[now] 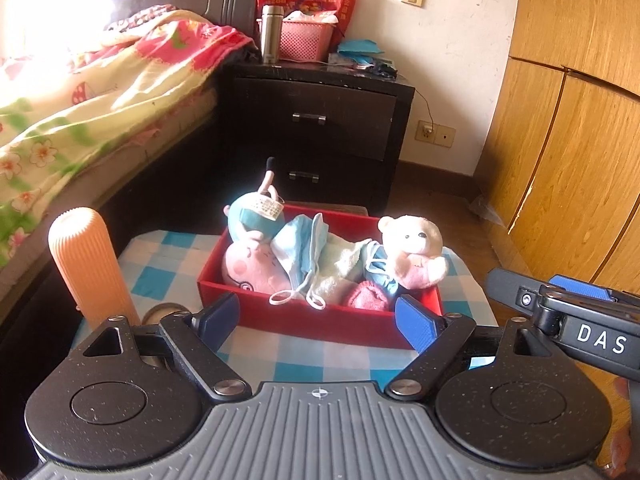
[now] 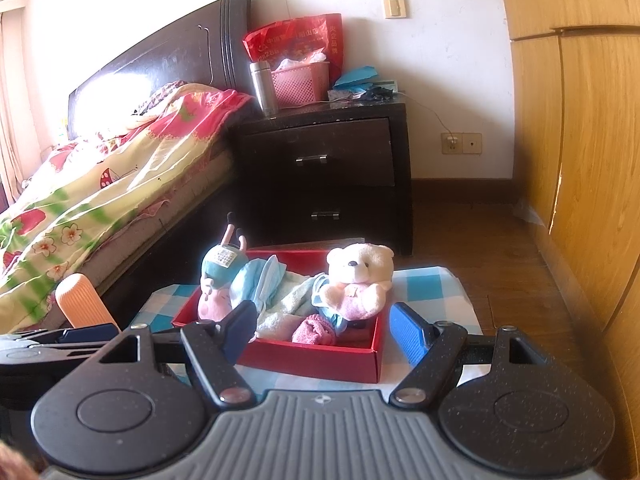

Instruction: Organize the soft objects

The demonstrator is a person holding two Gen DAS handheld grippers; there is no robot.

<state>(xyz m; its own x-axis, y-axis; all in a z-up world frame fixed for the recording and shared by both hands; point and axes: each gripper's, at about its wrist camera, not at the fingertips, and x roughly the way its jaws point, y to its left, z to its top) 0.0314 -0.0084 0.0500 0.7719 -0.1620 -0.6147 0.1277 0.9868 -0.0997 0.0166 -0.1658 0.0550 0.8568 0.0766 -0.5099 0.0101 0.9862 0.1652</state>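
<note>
Both of my grippers hang released, jaws spread wide with nothing between them: my left gripper (image 1: 316,322) and my right gripper (image 2: 322,330) each frame the same shallow red cardboard box (image 1: 320,322) just ahead of the ribbed rubber pads. Straight ahead between my left jaws, the box sits on a blue-and-white checked cloth (image 1: 172,256) and is heaped with soft things. A plush pink pig (image 1: 250,256) in a teal dress lies head-down at the far-left corner, legs sticking up and a paper tag on its back. Beside it toward the middle, pleated blue face masks (image 1: 308,248) lie over a fluffy pale towel (image 1: 340,264), their white elastic loops hanging over the near wall. Close to my left gripper's blue right-hand pad lies a rolled, nubby pink cloth (image 1: 366,296). Beyond it, a fuzzy cream teddy bear (image 1: 414,250) in a pink outfit sits upright against the box's right edge. Outside my left gripper's dark pad stands a ribbed, rounded orange cylinder (image 1: 90,266), apparently silicone. Further beyond the jaws stands a dark wooden nightstand (image 1: 320,120) with metal handles, bearing a steel flask (image 1: 270,34) and a pink lattice basket (image 1: 306,40); a floral quilt (image 1: 80,100) drapes the bed to the left.
</note>
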